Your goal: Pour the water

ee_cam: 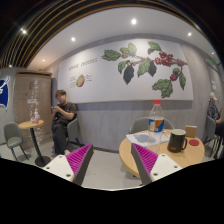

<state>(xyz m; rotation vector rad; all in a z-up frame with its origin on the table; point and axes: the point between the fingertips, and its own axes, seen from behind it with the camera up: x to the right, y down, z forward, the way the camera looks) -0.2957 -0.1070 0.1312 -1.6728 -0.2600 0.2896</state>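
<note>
A clear plastic bottle with a red cap and a blue-and-orange label stands upright on a round wooden table, beyond my right finger. A dark mug and a light paper cup stand to the right of the bottle on the same table. My gripper is open and empty, with its two pink-padded fingers spread wide over the grey floor. The table's near edge lies just behind the right finger.
A person sits on a chair at a small round table to the left, beside another chair. A wall with a large leaf-and-berry mural runs behind. Grey floor lies between the two tables.
</note>
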